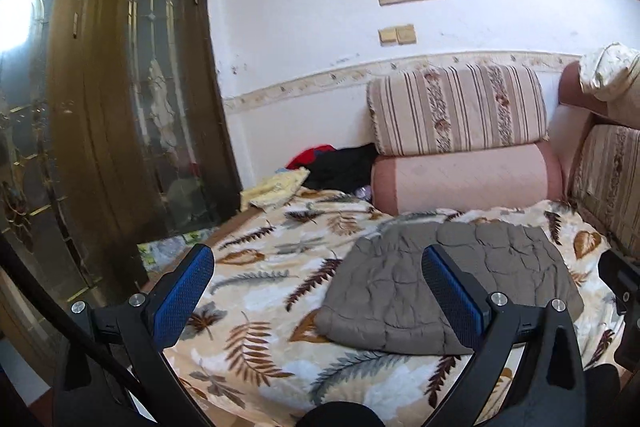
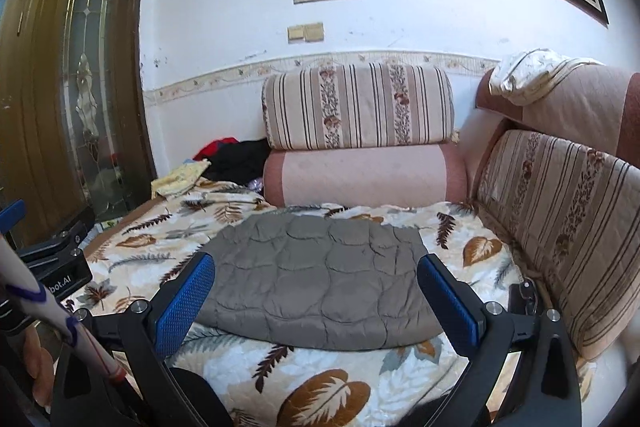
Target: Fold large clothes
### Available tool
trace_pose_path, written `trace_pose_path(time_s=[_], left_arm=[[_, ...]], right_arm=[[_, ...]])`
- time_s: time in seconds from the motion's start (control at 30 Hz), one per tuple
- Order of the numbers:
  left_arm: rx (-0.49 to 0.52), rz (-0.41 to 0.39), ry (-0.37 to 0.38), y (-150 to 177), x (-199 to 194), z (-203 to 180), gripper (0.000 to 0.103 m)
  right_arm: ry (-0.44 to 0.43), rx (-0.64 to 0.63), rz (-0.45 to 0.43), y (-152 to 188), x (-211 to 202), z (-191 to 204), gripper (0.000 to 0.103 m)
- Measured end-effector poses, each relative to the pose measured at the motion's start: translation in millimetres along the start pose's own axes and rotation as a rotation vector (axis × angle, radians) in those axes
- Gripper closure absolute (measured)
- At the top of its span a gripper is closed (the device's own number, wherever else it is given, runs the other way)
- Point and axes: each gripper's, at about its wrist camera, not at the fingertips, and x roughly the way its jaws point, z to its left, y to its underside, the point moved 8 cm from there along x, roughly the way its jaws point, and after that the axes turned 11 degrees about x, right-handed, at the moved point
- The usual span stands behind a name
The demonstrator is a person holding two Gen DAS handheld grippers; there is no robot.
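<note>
Left wrist view: left gripper (image 1: pixel 318 291) spread, empty; grey quilted padded garment (image 1: pixel 452 279), folded to a rectangle, lower right of frame on leaf-patterned fleece blanket (image 1: pixel 260 267).

Right wrist view: right gripper (image 2: pixel 316 291) spread, empty; garment centre frame, striped floral cushion (image 2: pixel 358 105) above. Risk: puffy filling may spring the fold open if pinched unevenly.

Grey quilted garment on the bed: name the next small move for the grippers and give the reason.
Probably a check, not another fold: the grey quilted garment already lies as a compact, roughly rectangular bundle on the leaf-print blanket. The left gripper and right gripper are both open, holding nothing. If anything, lower the right gripper to press the near edge flat.
</note>
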Motion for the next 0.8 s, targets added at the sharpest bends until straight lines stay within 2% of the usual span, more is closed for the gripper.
trace_pose_path(time_s=[0.3,0.43,0.57,0.8], left_arm=[[0.001,0.103,0.088,26,48,-22,0.0],[0.006,0.13,0.089,40,62,-27,0.0],[0.008,0.169,0.131,51,79,-37,0.0],[0.029,0.214,0.17,68,100,-56,0.0]], right_arm=[[0.055,0.0,0.03,8,28,-13,0.0],[0.063,0.008,0.053,14,38,-15,0.0],[0.086,-0.014,0.058,23,46,-14,0.0],[0.109,-0.009,0.126,42,73,-22,0.0]])
